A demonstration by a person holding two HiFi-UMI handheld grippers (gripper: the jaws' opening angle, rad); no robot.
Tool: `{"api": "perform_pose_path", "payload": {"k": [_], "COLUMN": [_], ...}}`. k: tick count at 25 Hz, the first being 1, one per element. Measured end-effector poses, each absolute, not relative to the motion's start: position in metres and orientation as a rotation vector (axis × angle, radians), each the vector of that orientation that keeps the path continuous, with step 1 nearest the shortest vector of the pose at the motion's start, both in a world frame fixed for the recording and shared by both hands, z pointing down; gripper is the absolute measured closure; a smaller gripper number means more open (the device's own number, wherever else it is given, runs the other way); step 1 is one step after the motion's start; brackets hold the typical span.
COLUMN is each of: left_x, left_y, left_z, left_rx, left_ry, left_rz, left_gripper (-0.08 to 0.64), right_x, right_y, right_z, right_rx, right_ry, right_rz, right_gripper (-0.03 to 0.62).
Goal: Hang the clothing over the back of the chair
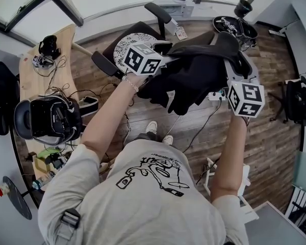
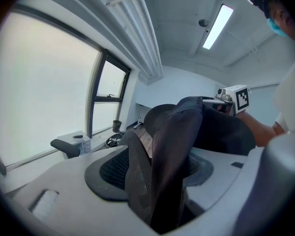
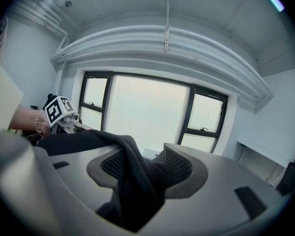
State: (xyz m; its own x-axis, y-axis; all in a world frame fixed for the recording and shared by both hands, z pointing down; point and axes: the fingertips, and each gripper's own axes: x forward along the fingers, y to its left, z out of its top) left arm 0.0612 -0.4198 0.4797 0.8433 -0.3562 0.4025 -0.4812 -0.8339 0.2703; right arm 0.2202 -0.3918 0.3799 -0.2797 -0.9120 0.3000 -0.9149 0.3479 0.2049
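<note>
The black clothing (image 1: pixel 194 80) is seen bunched over the back of the chair (image 1: pixel 130 44), strung between both tools. It is gripped by neither: the jaws of the left gripper (image 1: pixel 160 60) are spread wide and those of the right gripper (image 1: pixel 238 70) are parted too, with folds lying loose in each gap. The spot is hemmed in by a desk (image 1: pixel 61 40) on the left loaded with a headset (image 1: pixel 46 119), a second chair (image 1: pixel 234 24) is parked beyond, and a cable (image 1: pixel 206 117) is trailed over the wooden floor (image 1: pixel 265 142) below.
</note>
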Motion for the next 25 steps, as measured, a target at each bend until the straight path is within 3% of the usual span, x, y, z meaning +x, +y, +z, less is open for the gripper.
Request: {"api": "perform_pose_path", "payload": {"k": [25], "left_x": [0.037], "left_y": [-0.380], "left_z": [0.447], "left_rx": [2.638], "left_ry": [-0.703], "left_rz": [0.338], "left_gripper": [0.316], "right_x": [0.214], "right_y": [-0.339], "right_z": [0.375], "right_rx": [1.481], "right_ry": [-2.521], "right_rz": [0.221], "right_gripper": [0.388]}}
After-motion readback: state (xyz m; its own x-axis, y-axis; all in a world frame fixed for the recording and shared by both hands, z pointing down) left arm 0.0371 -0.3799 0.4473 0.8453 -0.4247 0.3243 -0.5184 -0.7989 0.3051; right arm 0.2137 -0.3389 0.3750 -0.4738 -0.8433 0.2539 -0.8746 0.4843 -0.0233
